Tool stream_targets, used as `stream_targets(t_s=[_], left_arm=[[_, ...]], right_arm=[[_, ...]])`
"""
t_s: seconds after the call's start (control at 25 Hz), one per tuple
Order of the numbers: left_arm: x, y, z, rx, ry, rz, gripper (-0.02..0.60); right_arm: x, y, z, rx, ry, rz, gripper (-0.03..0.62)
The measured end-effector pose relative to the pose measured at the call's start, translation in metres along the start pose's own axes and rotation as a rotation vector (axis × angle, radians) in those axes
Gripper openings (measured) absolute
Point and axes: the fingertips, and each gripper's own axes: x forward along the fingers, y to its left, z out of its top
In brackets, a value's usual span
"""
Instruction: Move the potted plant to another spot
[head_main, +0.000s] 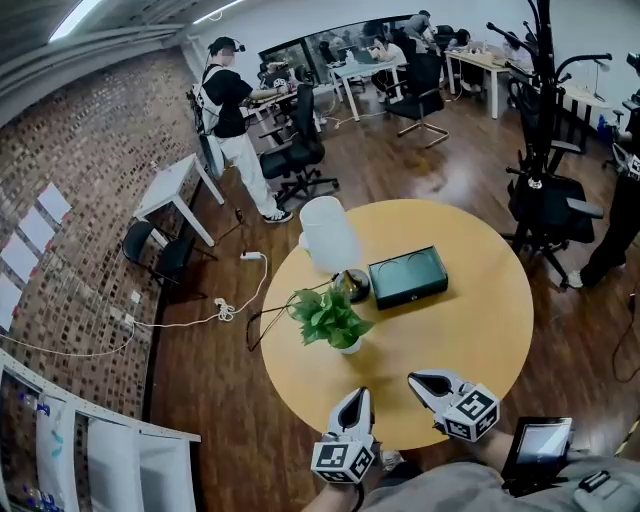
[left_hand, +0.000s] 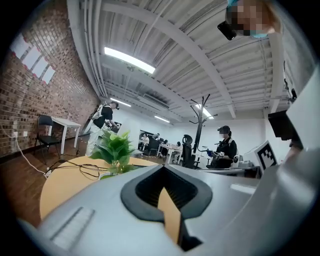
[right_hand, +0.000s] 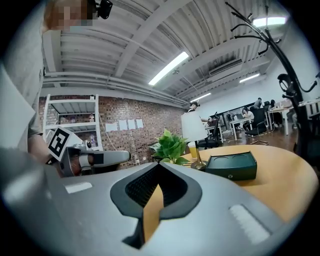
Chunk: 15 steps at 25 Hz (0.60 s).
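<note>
A small potted plant (head_main: 330, 318) with green leaves in a white pot stands on the round wooden table (head_main: 470, 330), left of centre. My left gripper (head_main: 362, 393) is over the table's near edge, just short of the plant, shut and empty. To its right, my right gripper (head_main: 414, 380) is also shut with nothing in it. In the left gripper view the plant (left_hand: 116, 149) rises beyond the closed left gripper (left_hand: 162, 168). In the right gripper view the plant (right_hand: 171, 144) stands ahead of the closed right gripper (right_hand: 159, 165), slightly to the right.
Behind the plant are a lamp with a white shade (head_main: 325, 232) and a dark green box (head_main: 407, 277). A cable (head_main: 262, 320) runs off the table's left edge. A coat stand (head_main: 540, 110), office chairs and people stand around the room. A tablet (head_main: 540, 442) is at my right.
</note>
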Motion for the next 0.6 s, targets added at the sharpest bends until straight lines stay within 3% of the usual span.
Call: stream_targets(t_s=[0.2, 0.6], left_arm=[[0.013, 0.044, 0.003, -0.003, 0.018, -0.002, 0.002], [0.033, 0.094, -0.007, -0.030, 0.039, 0.096, 0.002]], right_arm=[[0.040, -0.007, 0.000, 0.002, 0.010, -0.020, 0.005], [0.080, -0.033, -0.010, 0.017, 0.051, 0.019, 0.005]])
